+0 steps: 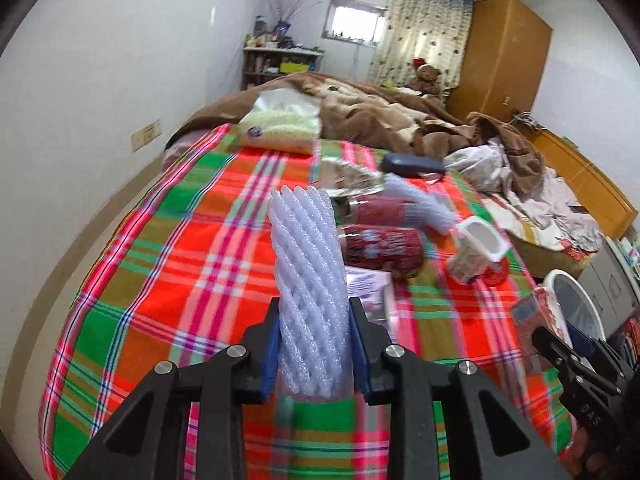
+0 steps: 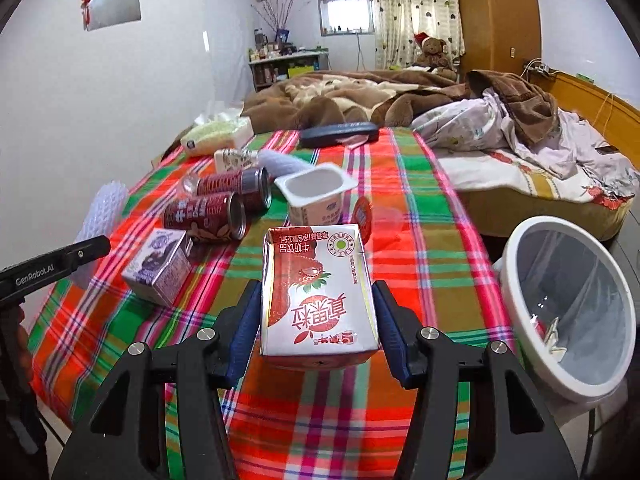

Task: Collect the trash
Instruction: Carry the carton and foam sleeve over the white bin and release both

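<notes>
My left gripper [image 1: 314, 344] is shut on a white foam fruit net [image 1: 308, 276] and holds it upright above the plaid cloth [image 1: 168, 264]. My right gripper [image 2: 316, 322] is shut on a red-and-white milk carton [image 2: 318, 292], lifted over the cloth [image 2: 420, 248]. On the cloth lie two dark red cans [image 2: 208, 218], a purple carton [image 2: 160, 268], a white yogurt cup [image 2: 316, 194], a red lid [image 2: 362, 216] and a second foam net [image 2: 282, 164]. The white trash bin [image 2: 568, 308] stands to the right of my right gripper.
A tissue pack [image 1: 280, 128], a dark case [image 2: 338, 134] and a printed wrapper [image 2: 232, 158] lie further back. Brown blankets [image 2: 340, 100] and bedding [image 2: 520, 144] cover the bed behind. A wall runs along the left, a wooden wardrobe [image 1: 504, 52] stands at the back right.
</notes>
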The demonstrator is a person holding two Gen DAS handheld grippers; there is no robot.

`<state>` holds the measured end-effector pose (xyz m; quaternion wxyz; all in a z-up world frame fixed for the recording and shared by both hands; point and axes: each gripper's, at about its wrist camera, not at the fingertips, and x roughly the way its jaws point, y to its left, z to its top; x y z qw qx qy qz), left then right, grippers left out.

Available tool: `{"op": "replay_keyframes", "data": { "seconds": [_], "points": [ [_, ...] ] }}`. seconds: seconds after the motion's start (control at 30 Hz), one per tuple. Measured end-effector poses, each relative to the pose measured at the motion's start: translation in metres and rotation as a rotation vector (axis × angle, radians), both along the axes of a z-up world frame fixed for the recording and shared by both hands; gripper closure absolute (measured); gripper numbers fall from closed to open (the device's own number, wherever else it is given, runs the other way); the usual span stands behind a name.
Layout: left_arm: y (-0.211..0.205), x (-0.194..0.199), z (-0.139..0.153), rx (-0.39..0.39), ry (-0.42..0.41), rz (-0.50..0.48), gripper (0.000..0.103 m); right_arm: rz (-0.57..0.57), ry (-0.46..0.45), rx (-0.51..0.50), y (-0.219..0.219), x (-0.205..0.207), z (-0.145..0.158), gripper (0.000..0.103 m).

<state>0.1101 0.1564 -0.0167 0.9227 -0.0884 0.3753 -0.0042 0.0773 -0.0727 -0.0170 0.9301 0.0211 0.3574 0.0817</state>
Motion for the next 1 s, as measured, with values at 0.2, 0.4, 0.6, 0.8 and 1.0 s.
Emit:
{"op": "replay_keyframes", "data": {
  "seconds": [0.2,0.4,0.6,0.8,1.0],
  "points": [
    [-0.041,-0.003,0.018,0.001,-0.038,-0.092,0.072,-0.029,-0.041,0.011,-0.022,-0.003,0.013,0.047],
    [-0.081,-0.002,0.027,0.01,-0.059,-0.172,0.072,-0.077,-0.078,0.015,-0.049,-0.009,0.023,0.047],
    [-0.13,0.0,0.035,0.011,-0.076,-0.269,0.072,-0.133,-0.106,0.011,-0.079,-0.012,0.03,0.047],
    [-0.183,0.006,0.036,0.005,-0.076,-0.373,0.072,-0.192,-0.112,-0.002,-0.11,-0.014,0.032,0.047],
    [-0.236,0.014,0.037,-0.011,-0.073,-0.479,0.072,-0.252,-0.126,-0.025,-0.14,-0.018,0.036,0.047]
  ]
}}
